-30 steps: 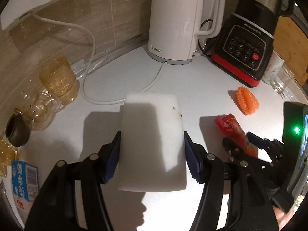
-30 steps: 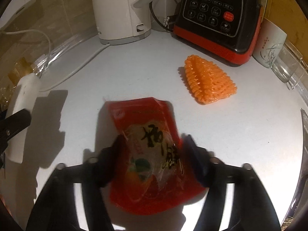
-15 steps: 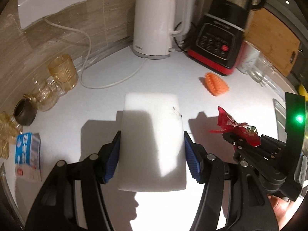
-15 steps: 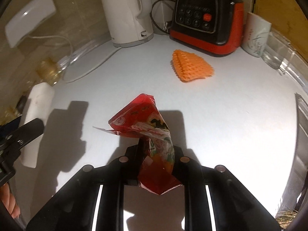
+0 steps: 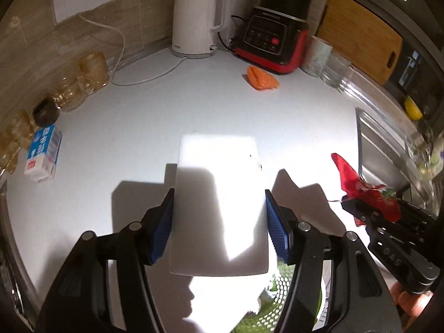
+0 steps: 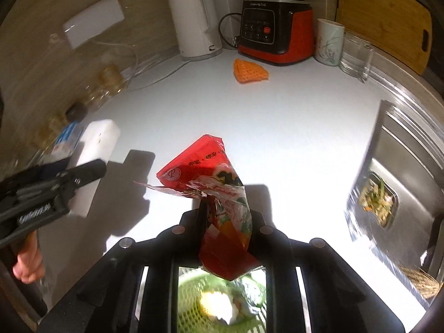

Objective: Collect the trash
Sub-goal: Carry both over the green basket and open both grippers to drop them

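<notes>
The right tool has just clenched on the red wrapper and lifted it off the worktop, over the green bin at the near edge; the left tool grasps a white block. Dropping comes next.

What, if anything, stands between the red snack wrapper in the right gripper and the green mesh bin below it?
Nothing visible does. The right gripper is shut on the red wrapper, which hangs directly above the green mesh bin seen between the fingers. The bin's opening looks uncovered, with some trash already inside.
</notes>
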The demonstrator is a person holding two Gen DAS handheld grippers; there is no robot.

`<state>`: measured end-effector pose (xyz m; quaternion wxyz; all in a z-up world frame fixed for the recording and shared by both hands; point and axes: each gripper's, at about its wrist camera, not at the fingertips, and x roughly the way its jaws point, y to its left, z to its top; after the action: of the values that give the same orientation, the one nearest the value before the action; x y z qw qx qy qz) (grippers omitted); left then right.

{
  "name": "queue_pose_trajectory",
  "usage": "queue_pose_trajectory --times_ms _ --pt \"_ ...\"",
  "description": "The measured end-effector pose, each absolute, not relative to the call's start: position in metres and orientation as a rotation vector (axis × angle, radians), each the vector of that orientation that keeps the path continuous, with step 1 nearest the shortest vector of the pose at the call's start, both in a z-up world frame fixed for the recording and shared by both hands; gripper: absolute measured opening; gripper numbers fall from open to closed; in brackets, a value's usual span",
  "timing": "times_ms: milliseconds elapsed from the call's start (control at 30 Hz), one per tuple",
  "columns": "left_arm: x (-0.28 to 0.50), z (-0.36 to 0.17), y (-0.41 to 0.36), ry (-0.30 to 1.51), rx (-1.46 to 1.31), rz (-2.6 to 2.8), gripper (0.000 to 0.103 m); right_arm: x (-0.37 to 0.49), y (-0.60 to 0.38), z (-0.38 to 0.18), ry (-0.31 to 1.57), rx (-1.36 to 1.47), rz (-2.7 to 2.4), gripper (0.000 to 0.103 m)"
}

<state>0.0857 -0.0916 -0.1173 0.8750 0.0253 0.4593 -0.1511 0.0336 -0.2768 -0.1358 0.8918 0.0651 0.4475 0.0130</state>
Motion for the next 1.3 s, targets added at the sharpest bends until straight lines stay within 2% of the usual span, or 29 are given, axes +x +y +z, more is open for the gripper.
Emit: queue_pose_trajectory --times_ms 467,700,1067,1100,1200,1267,1300 --pt "-0.036 -0.14 -0.105 1.025 0.102 -0.337 0.059 -0.102 -0.283 -0.158 0.999 0.086 0.124 0.02" --pt "-0.07 -0.158 -0.119 1.068 0.093 -0.34 0.059 -0.122 -0.282 -0.18 1.034 0.069 0.156 0.021" --pt "-0.081 -0.163 -0.127 1.077 0.101 -0.326 0.059 -0.119 -0.286 -0.21 1.078 0.05 0.213 0.025" --pt "-0.081 -0.164 -0.127 1.076 0.102 -0.323 0.059 -0.118 -0.284 -0.213 1.085 0.046 0.217 0.027" --pt "-0.081 -0.165 -0.126 1.078 0.106 -0.319 0.059 -0.116 -0.278 -0.228 1.114 0.044 0.237 0.042" --pt "-0.082 -0.167 -0.126 1.08 0.108 -0.316 0.059 -0.115 -0.277 -0.234 1.127 0.051 0.24 0.064" --pt "-0.081 -0.167 -0.126 1.082 0.109 -0.317 0.059 -0.114 -0.277 -0.238 1.137 0.053 0.232 0.067"
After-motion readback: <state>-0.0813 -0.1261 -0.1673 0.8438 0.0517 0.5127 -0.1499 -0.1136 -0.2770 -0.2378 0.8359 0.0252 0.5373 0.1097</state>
